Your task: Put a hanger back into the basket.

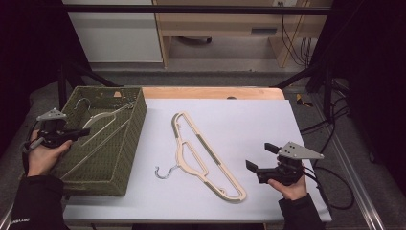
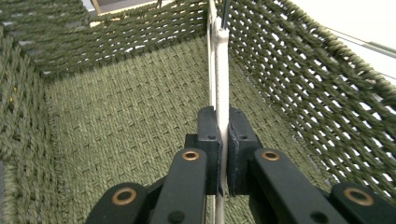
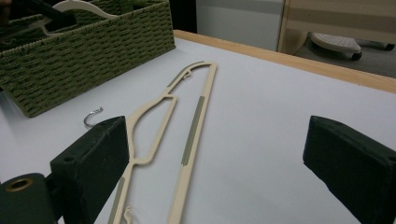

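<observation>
Two hangers: the left tool point(image 1: 76, 133) is clamped on one point(image 1: 103, 125) in the basket point(image 1: 125, 158), while the other point(image 1: 206, 155), running near-to-far mid-bench, lies just left of the open right tool point(image 1: 261, 158).

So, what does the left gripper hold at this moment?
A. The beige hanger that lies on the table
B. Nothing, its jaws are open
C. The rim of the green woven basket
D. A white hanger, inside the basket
D: in the left gripper view the left gripper has its jaws shut on the thin white hanger inside the green woven basket, while the beige hanger lies free on the table.
</observation>
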A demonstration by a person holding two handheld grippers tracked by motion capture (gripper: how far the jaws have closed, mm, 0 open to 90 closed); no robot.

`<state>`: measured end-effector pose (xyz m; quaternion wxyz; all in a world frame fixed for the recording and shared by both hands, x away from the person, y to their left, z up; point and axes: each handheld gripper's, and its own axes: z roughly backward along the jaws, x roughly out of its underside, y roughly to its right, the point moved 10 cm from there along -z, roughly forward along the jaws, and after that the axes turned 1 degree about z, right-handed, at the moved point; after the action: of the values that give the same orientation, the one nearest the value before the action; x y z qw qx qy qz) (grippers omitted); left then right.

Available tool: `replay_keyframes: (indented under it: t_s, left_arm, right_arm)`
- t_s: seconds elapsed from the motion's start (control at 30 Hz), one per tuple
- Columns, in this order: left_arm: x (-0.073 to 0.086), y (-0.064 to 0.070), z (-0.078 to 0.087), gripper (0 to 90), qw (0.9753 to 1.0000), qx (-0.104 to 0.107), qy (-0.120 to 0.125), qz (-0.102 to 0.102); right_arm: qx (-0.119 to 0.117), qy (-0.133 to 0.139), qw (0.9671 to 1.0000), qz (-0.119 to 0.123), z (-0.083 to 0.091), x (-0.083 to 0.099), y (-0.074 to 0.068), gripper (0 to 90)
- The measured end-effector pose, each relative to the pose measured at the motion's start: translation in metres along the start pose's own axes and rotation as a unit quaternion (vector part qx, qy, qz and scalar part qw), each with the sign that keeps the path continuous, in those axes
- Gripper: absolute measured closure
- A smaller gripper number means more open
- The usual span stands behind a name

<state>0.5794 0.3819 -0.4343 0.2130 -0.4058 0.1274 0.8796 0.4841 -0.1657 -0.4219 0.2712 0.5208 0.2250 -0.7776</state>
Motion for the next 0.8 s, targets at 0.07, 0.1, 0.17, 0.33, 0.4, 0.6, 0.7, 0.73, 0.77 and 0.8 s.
replay_keyframes:
  t_s: [0.07, 0.1, 0.17, 0.33, 0.4, 0.6, 0.7, 0.73, 0.77, 0.8]
  left_arm:
    - [0.002, 0.001, -0.002, 85.6, 1.0, 0.002, 0.002, 0.002]
    - [0.003, 0.002, -0.003, 85.6, 1.0, 0.003, -0.001, 0.002]
    - [0.007, 0.005, -0.006, 85.3, 0.9999, 0.005, -0.014, -0.004]
    - [0.01, 0.021, -0.006, 83.0, 0.9994, 0.012, -0.023, -0.023]
    - [0.014, 0.028, -0.008, 82.5, 0.9989, 0.013, -0.028, -0.035]
    - [0.024, 0.039, -0.013, 80.2, 0.9975, 0.008, -0.041, -0.057]
    - [0.027, 0.044, -0.015, 78.0, 0.9966, 0.005, -0.05, -0.065]
    - [0.029, 0.045, -0.016, 77.2, 0.9957, 0.007, -0.058, -0.072]
    - [0.03, 0.046, -0.017, 76.6, 0.9951, 0.003, -0.063, -0.076]
    - [0.032, 0.047, -0.019, 76.0, 0.9948, 0.001, -0.068, -0.077]
  right_arm:
    - [0.0, -0.001, 1.0, 0.0, 0.0, 0.0, 0.0, 7.5]
    - [0.0, -0.001, 1.0, 0.0, 0.0, 0.0, 0.0, 7.5]
    - [-0.001, -0.001, 1.0, 0.0, -0.001, 0.001, -0.001, 7.6]
    - [-0.004, -0.004, 1.0, -0.001, -0.002, 0.002, -0.002, 7.6]
    - [-0.004, -0.004, 1.0, -0.002, -0.003, 0.002, -0.003, 7.6]
    - [-0.006, -0.004, 1.0, -0.002, -0.003, 0.002, -0.004, 7.7]
    - [-0.008, -0.005, 1.0, 0.001, -0.004, 0.002, -0.005, 7.7]
    - [-0.009, -0.006, 0.9999, 0.003, -0.004, 0.003, -0.005, 7.7]
    - [-0.008, -0.005, 1.0, 0.001, -0.004, 0.003, -0.005, 7.7]
    - [-0.008, -0.005, 1.0, 0.001, -0.004, 0.003, -0.005, 7.7]
